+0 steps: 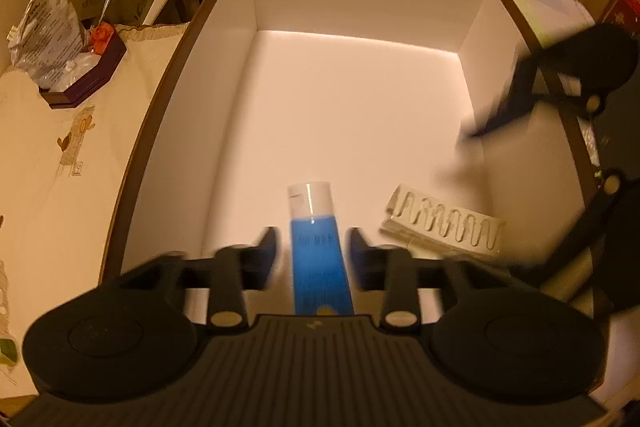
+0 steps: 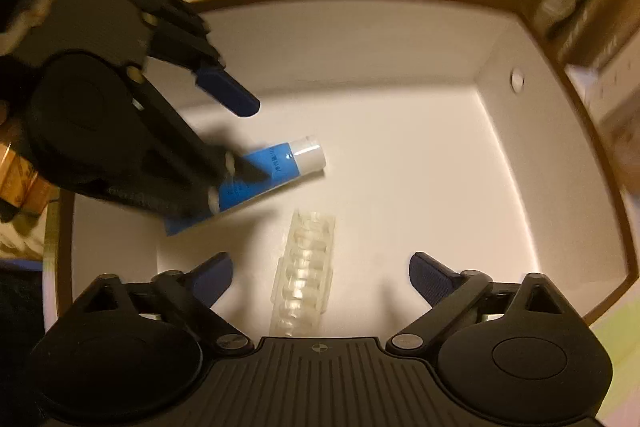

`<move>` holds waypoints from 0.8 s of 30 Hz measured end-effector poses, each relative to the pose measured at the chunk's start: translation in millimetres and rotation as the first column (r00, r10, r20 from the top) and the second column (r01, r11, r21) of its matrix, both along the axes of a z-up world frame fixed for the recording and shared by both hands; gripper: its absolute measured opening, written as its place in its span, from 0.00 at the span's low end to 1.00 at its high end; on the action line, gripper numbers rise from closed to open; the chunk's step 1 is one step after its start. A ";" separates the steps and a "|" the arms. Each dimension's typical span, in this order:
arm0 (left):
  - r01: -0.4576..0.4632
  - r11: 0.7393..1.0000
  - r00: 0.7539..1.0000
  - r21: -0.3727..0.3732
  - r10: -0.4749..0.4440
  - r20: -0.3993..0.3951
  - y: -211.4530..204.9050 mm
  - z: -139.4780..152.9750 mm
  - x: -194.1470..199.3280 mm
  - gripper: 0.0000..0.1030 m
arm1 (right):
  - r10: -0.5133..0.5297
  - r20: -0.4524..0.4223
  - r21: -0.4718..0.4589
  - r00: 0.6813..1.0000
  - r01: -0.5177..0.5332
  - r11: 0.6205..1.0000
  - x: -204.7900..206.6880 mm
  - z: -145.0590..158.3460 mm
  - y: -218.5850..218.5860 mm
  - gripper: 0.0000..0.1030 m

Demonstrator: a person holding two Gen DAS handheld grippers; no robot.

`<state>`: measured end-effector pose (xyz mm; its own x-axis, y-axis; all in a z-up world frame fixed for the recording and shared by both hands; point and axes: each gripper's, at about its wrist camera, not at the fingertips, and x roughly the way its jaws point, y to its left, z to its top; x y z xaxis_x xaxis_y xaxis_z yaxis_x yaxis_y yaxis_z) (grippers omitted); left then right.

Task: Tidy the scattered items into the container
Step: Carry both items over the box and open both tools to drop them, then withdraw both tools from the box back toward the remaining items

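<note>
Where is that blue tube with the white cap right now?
The blue tube with the white cap lies on the floor of the white box, between the open left tool's fingers, with the clear ribbed plastic tray beside it.

Glossy plastic tube point(image 1: 320, 247), clear plastic blister pack point(image 2: 302, 275), matt cardboard box point(image 1: 360, 99)

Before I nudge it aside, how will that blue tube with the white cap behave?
The blue tube with the white cap lies flat in the white box; its round cap may make it pivot or roll. The flattened tail suggests a soft, squeezable body. It looks light, so the open left gripper should shift it easily.
</note>
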<state>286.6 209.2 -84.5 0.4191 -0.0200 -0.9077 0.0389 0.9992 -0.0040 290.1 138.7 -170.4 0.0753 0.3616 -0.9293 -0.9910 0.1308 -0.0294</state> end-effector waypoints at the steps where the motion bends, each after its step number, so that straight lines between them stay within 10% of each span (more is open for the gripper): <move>1: 0.000 1.000 1.000 0.002 0.000 0.001 -0.5 -0.1 -1.3 0.55 | -0.005 -0.008 0.009 1.000 0.005 1.000 2.2 1.6 -0.7 0.96; 7: -0.027 1.000 1.000 -0.005 0.027 -0.009 -2.6 4.5 -9.4 0.74 | -0.003 0.016 0.024 1.000 0.003 1.000 2.6 7.7 -8.3 0.96; 24: -0.056 0.998 0.997 0.021 0.055 0.046 -13.4 40.4 -33.7 0.86 | -0.080 0.097 0.126 0.992 0.067 0.990 -42.7 56.8 -38.1 0.96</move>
<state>252.9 195.8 -44.1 0.4596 0.0238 -0.8878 -0.0165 0.9997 0.0183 247.5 100.6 -113.7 0.1972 0.4624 -0.8645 -0.9713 0.2119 -0.1083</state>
